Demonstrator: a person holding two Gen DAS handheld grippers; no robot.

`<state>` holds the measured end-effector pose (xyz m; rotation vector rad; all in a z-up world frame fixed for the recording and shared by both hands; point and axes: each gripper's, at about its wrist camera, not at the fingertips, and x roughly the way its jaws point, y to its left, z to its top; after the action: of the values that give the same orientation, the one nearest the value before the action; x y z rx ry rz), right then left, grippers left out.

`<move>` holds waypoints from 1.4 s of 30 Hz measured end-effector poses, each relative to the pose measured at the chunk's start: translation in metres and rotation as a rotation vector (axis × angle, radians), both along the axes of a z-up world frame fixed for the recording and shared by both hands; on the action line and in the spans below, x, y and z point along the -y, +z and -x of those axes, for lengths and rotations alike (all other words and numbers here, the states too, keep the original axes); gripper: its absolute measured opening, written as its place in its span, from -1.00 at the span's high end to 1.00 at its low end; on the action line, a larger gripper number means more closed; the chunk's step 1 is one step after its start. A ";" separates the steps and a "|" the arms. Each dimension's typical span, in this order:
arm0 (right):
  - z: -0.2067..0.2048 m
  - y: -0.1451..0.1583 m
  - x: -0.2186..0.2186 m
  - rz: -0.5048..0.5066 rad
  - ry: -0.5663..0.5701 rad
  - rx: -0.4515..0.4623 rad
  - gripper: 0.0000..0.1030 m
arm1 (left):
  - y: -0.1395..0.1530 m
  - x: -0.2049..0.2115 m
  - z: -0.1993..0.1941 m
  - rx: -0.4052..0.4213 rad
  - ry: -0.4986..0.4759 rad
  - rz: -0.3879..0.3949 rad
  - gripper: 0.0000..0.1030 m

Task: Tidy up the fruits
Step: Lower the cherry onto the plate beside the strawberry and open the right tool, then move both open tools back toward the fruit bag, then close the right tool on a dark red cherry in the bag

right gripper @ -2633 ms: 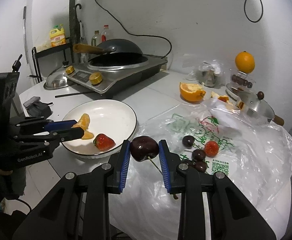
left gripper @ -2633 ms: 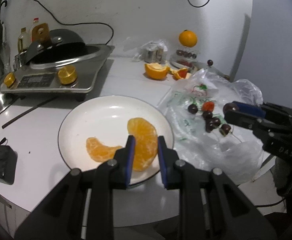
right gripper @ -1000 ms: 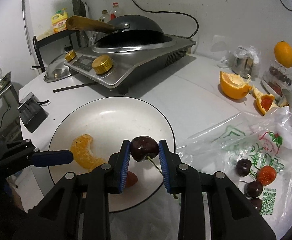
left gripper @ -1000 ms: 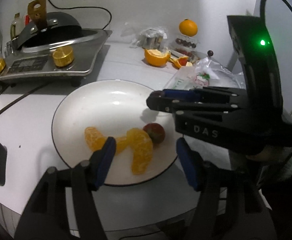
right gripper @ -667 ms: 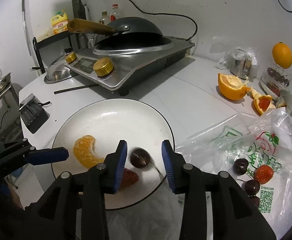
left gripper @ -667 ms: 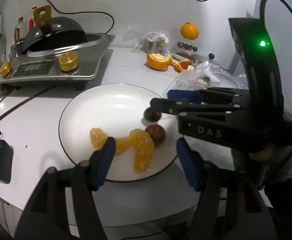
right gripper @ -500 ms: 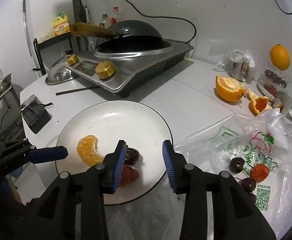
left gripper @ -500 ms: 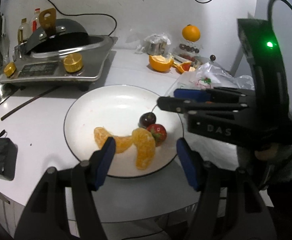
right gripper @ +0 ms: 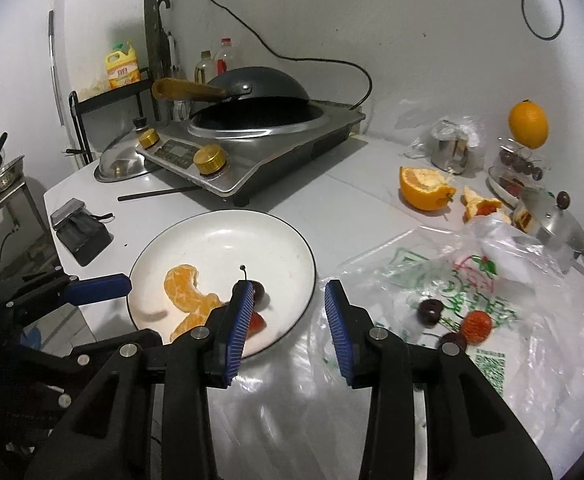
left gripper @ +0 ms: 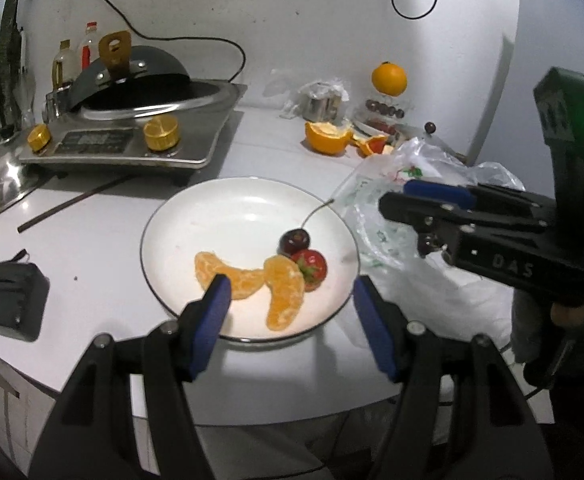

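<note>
On plate (left gripper: 196, 216): cherry (left gripper: 293, 240) | R view only: bag (right gripper: 511, 320) w/ 3 fruits

White plate (left gripper: 228, 204), orange segments (left gripper: 284, 296), dark red cherry (left gripper: 293, 240), red strawberry (left gripper: 311, 266).

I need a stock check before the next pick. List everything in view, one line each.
plate: 1, white, counter centre
orange segments: 2, orange, on plate
cherry: 1, dark red, on plate
strawberry: 1, red, on plate, touching cherry
plastic bag: 1, clear, right of plate, holding cherries and a strawberry
orange peel: orange, behind bag
whole orange: 1, back right
cooker: 1, silver, back, with wok
left gripper: open
right gripper: open
</note>
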<state>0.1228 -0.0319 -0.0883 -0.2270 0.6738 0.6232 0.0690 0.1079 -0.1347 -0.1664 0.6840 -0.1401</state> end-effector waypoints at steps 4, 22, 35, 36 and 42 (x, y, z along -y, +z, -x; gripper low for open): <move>0.007 0.004 0.011 -0.008 -0.011 0.012 0.23 | 0.003 0.010 0.001 0.002 -0.010 -0.002 -0.26; 0.015 -0.003 0.095 -0.058 -0.120 -0.002 0.23 | 0.010 0.069 -0.005 -0.009 -0.064 -0.048 -0.26; 0.008 -0.020 0.141 -0.079 -0.173 -0.035 0.23 | 0.011 0.109 -0.021 -0.043 -0.088 -0.088 -0.26; 0.007 -0.023 0.143 -0.079 -0.177 -0.040 0.23 | 0.010 0.111 -0.022 -0.046 -0.089 -0.091 -0.26; -0.001 -0.036 0.152 -0.058 -0.175 -0.069 0.23 | 0.010 0.122 -0.029 -0.057 -0.103 -0.108 -0.26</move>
<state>0.1233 -0.1834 -0.1246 -0.0910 0.7324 0.4836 0.0980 -0.0145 -0.1248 -0.0312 0.7558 -0.1976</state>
